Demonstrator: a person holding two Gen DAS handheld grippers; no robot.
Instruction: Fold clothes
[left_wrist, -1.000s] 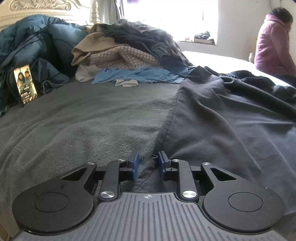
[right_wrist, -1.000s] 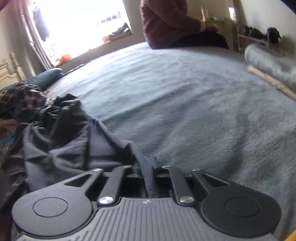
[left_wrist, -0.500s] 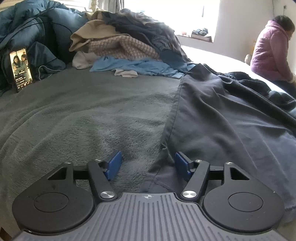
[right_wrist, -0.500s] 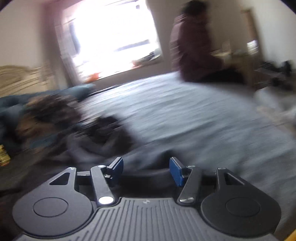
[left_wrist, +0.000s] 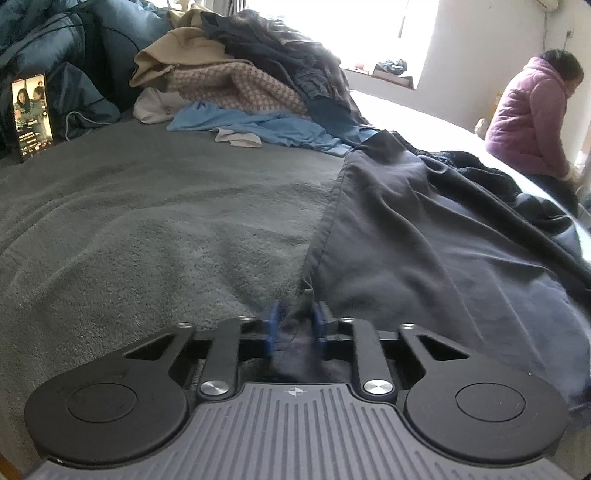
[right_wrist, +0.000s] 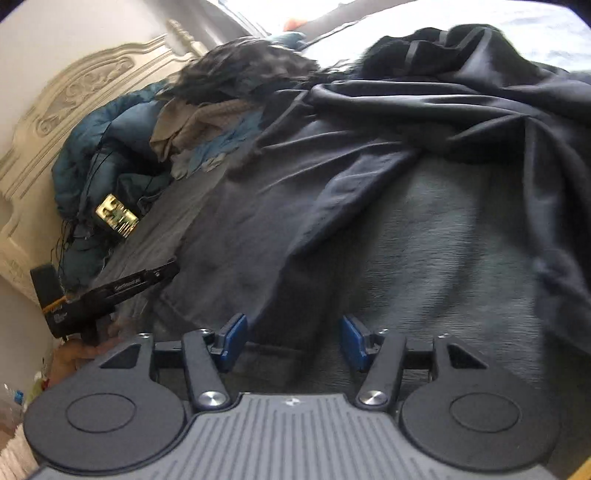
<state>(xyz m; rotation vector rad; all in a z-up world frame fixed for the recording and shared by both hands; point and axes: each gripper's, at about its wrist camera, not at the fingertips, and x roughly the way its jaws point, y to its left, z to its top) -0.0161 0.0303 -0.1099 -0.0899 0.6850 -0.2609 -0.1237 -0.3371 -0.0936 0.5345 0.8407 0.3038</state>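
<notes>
Your grey bed blanket (left_wrist: 155, 229) carries the dark navy garment (left_wrist: 424, 236), spread flat on its right half below the heaped clothes pile (left_wrist: 236, 77). Your left gripper (left_wrist: 294, 325) is closing on the garment's near corner, fabric bunched between its blue pads. Your right gripper (right_wrist: 292, 341) is narrowing, pads still apart, straddling a garment fold.

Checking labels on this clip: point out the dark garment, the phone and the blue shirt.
dark garment (left_wrist: 424, 236), left wrist view, flat middle panel.
phone (left_wrist: 32, 116), left wrist view, lit screen.
blue shirt (left_wrist: 258, 125), left wrist view, spread front.
</notes>
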